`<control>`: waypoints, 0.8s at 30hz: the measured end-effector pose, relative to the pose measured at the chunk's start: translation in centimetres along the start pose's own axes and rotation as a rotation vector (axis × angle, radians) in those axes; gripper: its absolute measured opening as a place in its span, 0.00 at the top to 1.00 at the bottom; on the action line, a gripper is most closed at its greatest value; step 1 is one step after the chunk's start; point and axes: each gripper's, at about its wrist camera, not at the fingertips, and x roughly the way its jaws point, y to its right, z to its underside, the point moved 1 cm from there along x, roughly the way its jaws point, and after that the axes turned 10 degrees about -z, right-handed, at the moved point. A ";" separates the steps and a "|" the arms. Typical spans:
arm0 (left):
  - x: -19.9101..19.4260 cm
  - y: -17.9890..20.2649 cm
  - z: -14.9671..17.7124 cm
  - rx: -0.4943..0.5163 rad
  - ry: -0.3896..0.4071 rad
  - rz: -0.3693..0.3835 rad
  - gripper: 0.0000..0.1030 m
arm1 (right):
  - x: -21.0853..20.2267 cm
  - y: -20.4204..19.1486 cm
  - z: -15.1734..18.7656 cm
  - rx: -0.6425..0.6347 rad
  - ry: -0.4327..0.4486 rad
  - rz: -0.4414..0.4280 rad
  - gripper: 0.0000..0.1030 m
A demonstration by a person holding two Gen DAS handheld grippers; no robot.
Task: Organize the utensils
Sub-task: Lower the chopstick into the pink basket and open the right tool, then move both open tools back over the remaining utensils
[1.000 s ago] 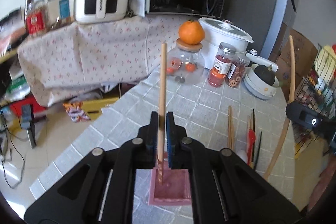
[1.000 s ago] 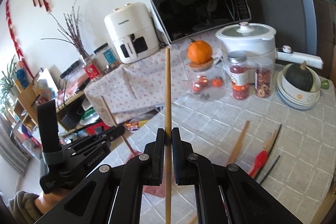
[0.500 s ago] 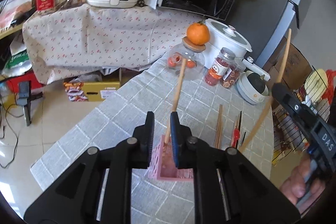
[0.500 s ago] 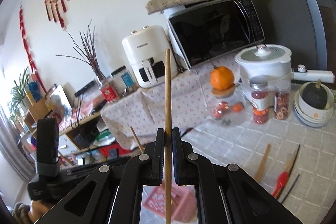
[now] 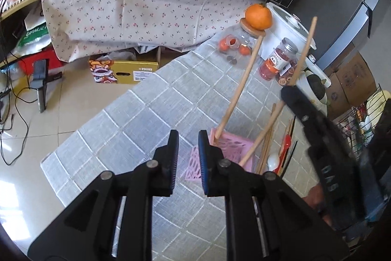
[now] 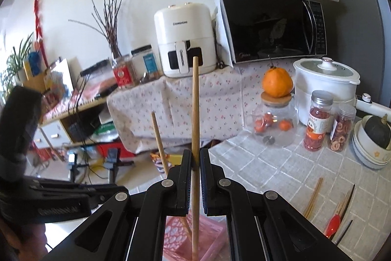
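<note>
A pink lattice holder (image 5: 228, 151) stands on the grey checked cloth; it also shows in the right wrist view (image 6: 210, 240). One wooden chopstick (image 5: 240, 85) leans in it, also seen in the right wrist view (image 6: 160, 142). My left gripper (image 5: 187, 148) is open and empty, just left of the holder. My right gripper (image 6: 195, 163) is shut on a second wooden chopstick (image 6: 195, 114), upright, its lower end over the holder; the same chopstick shows in the left wrist view (image 5: 301, 58). Loose chopsticks (image 6: 314, 196) and a red-handled spoon (image 6: 332, 224) lie to the right.
At the table's far end stand a glass jar (image 6: 275, 129) with an orange (image 6: 277, 82) on top, two snack jars (image 6: 317, 121), a white cooker (image 6: 326, 87) and stacked bowls (image 6: 369, 151). The table's left edge drops to a cluttered floor (image 5: 48, 80).
My left gripper has opened, let go of its chopstick, which now leans in the holder, and pulled back. My right gripper has brought its chopstick over the holder.
</note>
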 end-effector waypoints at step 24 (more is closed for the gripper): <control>-5.6 2.7 0.8 0.013 0.069 0.101 0.83 | -9.4 2.8 -3.0 0.101 -0.049 -0.019 0.58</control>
